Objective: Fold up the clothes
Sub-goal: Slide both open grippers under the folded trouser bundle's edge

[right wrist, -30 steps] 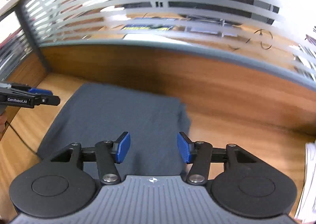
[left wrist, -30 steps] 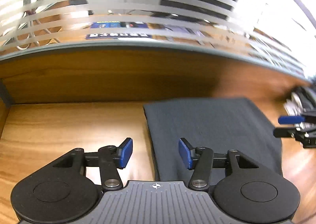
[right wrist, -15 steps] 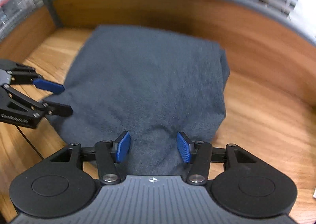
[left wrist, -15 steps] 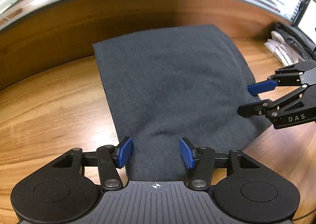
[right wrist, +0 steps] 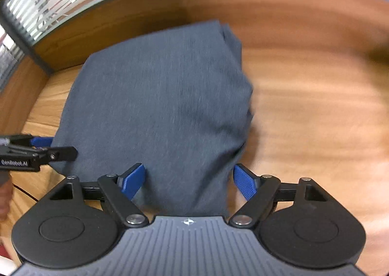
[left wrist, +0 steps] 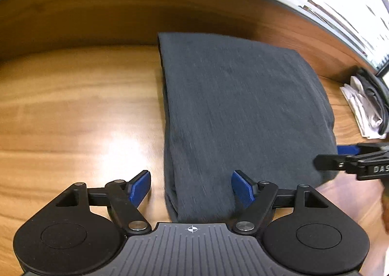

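Observation:
A dark grey folded garment (left wrist: pixel 243 110) lies flat on the wooden desk, reaching back to the desk's rear panel; it also shows in the right wrist view (right wrist: pixel 160 105). My left gripper (left wrist: pixel 192 188) is open, its jaws straddling the garment's near left corner, the left pad over bare wood. My right gripper (right wrist: pixel 188 183) is open, its jaws straddling the garment's near right corner. Each gripper shows in the other's view, the right gripper at the far right of the left wrist view (left wrist: pixel 340 158), the left gripper at the far left of the right wrist view (right wrist: pixel 54 147).
The wooden desk (left wrist: pixel 73 110) has a raised wooden back panel (left wrist: pixel 97 13) with striped frosted glass above. A pile of white papers and black cables (left wrist: pixel 367 103) lies at the right. A thin black cable (right wrist: pixel 24 192) runs along the left front.
Both grippers have dropped lower and closer to the garment's near edge, spreading toward its two near corners. The jaws have opened wider. The garment has not moved.

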`<state>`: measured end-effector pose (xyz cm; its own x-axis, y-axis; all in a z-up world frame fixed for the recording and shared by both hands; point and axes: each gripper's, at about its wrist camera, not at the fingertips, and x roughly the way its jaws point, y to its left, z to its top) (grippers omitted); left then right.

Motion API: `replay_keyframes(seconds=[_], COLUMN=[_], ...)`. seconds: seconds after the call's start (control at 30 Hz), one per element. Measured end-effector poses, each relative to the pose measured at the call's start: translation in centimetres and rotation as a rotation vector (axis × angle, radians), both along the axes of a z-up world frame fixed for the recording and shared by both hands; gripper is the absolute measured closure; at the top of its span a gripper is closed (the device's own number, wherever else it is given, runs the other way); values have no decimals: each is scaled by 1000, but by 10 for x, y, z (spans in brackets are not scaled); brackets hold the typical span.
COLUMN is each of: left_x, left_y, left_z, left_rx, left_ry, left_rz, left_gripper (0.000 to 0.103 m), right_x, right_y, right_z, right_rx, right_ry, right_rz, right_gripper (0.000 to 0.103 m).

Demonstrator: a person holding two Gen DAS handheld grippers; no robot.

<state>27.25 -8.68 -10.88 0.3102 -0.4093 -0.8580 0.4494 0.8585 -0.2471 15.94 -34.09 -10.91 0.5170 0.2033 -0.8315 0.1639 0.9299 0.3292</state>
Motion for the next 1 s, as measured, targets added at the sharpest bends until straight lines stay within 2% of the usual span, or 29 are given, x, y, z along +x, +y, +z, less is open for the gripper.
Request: replay_keyframes(seconds=[0.03, 0.1, 0.2, 0.23, 0.37, 0.53, 0.8, 1.0], left_x=[0, -4, -11, -15, -39, -87, -162, -195], left_y=[-1, -7, -14, -14, -11, -10, -2, 0], left_z=[-2, -6, -7, -7, -6, -8, -8, -10], left_rx=[-11, -19, 14, 14, 16, 22, 30, 54], left_ry=[22, 41, 21, 28, 56, 76, 105, 115], left_rz=[3, 6, -22, -27, -60, -102, -141, -178], left_gripper=[36, 40, 44, 44, 45, 44, 44, 43], right_x=[1, 4, 5, 5, -9, -50, -124, -166], right_y=[1, 3, 6, 7, 9, 10, 23, 30], right_z=[-3, -10, -12, -11, -10, -6, -2, 2], right_rx=[21, 63, 91, 90, 85, 74, 55, 42], right_ry=[3, 8, 9, 9, 24, 47, 88, 109], right_rz=[-4, -12, -19, -17, -6, 9, 64, 127], right_gripper=[24, 46, 59, 61, 63, 62, 58, 54])
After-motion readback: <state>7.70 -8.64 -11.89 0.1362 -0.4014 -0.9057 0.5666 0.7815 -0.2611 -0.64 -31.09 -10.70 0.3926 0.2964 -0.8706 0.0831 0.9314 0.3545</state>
